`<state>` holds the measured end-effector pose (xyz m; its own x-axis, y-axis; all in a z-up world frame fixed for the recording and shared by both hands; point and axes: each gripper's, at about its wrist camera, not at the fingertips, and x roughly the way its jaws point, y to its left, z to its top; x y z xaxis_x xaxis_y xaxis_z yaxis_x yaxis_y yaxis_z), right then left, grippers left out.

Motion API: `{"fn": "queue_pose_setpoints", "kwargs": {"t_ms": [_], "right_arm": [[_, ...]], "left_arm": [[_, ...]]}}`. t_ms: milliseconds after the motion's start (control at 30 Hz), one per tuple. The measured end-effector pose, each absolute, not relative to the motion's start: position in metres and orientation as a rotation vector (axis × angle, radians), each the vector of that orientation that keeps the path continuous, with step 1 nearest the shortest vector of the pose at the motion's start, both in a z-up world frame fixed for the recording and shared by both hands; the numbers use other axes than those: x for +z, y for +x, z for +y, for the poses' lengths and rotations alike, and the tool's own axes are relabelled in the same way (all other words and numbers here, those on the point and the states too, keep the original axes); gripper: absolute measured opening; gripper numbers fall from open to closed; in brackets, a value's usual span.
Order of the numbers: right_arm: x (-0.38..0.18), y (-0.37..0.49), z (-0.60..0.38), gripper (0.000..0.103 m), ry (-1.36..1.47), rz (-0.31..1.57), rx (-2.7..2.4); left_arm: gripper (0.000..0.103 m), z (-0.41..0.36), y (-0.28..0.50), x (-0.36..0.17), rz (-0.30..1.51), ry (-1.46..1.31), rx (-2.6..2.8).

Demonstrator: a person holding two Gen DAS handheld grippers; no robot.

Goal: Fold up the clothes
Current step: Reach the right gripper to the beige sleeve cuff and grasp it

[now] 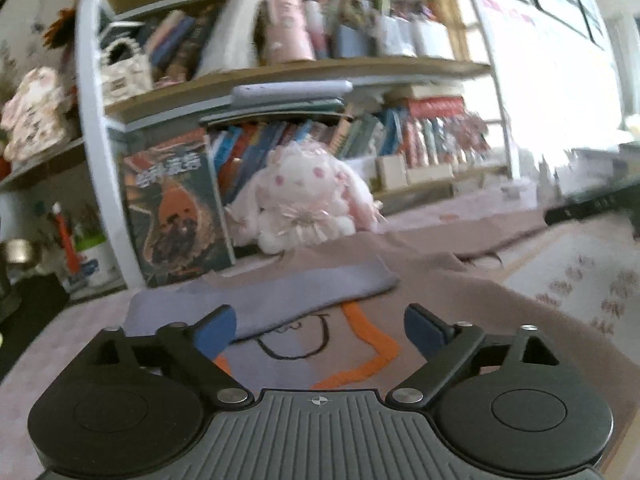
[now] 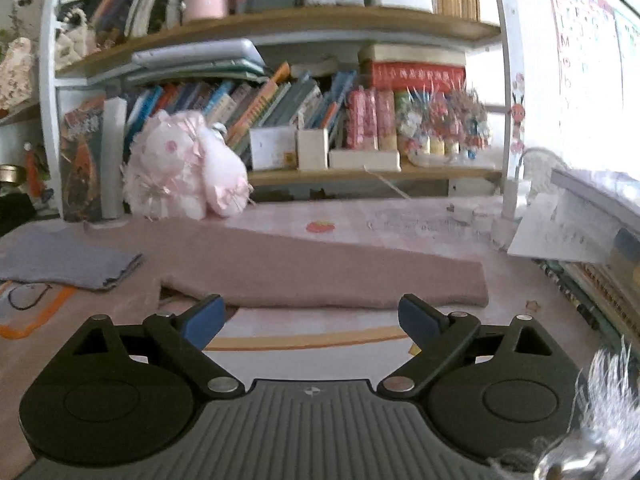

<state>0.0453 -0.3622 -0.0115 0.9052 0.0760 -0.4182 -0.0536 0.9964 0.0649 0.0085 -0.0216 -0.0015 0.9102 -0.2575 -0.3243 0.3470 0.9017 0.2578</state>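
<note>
A mauve-brown sweater [image 1: 432,280] with an orange and lilac front design lies flat on the desk. Its lilac-cuffed left sleeve [image 1: 264,296] is folded across the chest. In the right wrist view the right sleeve [image 2: 320,276] stretches out flat to the right, and the folded lilac cuff [image 2: 68,264] lies at left. My left gripper [image 1: 320,330] is open and empty just above the sweater's front. My right gripper [image 2: 310,318] is open and empty, hovering near the right sleeve's lower edge.
A pink plush rabbit [image 1: 308,200] sits at the desk's back edge, also in the right wrist view [image 2: 184,168]. Behind it stands a bookshelf [image 2: 280,176] full of books. A standing book [image 1: 176,208] leans at left. Papers and notebooks [image 2: 580,232] are stacked at right.
</note>
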Motion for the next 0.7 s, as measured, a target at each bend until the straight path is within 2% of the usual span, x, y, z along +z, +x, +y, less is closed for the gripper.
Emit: {"fn": "queue_pose_setpoints", "kwargs": {"t_ms": [167, 700], "right_arm": [[-0.016, 0.055, -0.370, 0.094, 0.106, 0.488, 0.063], [-0.020, 0.098, -0.429, 0.094, 0.346, 0.561, -0.141]], "left_arm": [[0.094, -0.032, 0.008, -0.003, 0.296, 0.382, -0.322], [0.094, -0.021, 0.012, 0.001, 0.304, 0.305, -0.376]]}}
